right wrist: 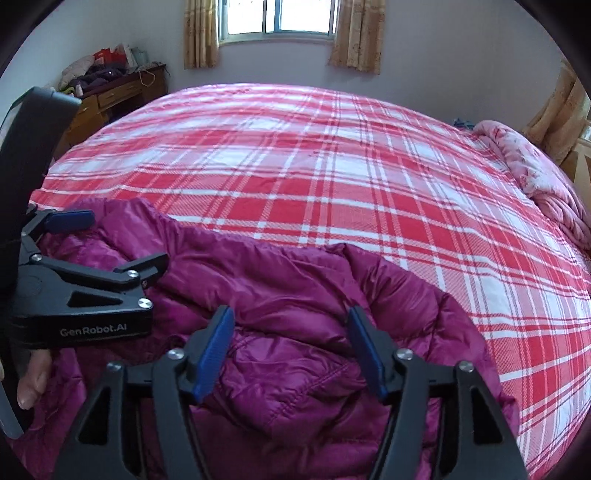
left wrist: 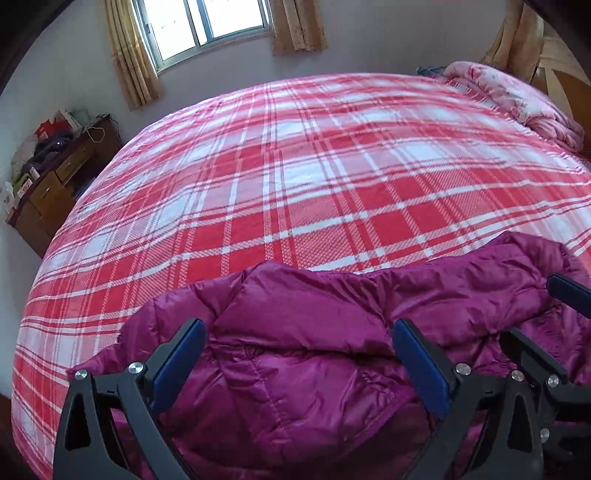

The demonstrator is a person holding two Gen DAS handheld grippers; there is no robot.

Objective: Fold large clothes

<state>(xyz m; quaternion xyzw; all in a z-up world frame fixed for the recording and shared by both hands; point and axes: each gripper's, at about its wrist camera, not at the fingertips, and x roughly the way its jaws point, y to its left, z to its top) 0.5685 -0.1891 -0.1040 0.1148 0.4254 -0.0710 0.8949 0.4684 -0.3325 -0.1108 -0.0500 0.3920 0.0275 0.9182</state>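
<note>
Black fingers with blue pads fill the bottom of both wrist views, and both pairs stand spread with nothing pinched. From its own camera the left gripper hangs over the purple jacket, its pads well apart and clear of the cloth; the right wrist view shows it from the side, a hand curled under its body, the fingers likewise apart. From its own camera the right gripper also hovers above the jacket, pads apart, puffy fabric showing between them but not pressed. No earlier picture is given to compare. In the left view, the right gripper's blue pad and black linkage show at the right edge. The jacket lies crumpled on the near side of the bed, its quilted folds heaped rather than flat; its far edge runs as an uneven line across the red and white plaid sheet, and its right edge curves down toward the bed's near side. Beyond that edge the sheet lies smooth and bare across most of the bed, wide open room toward the far wall. A rolled pink quilt sits along the bed's right end, well apart from the jacket. Past the bed's left side stands a wooden desk, its tabletop cluttered with bags and clothes. A window with tan curtains is set in the far wall.
</note>
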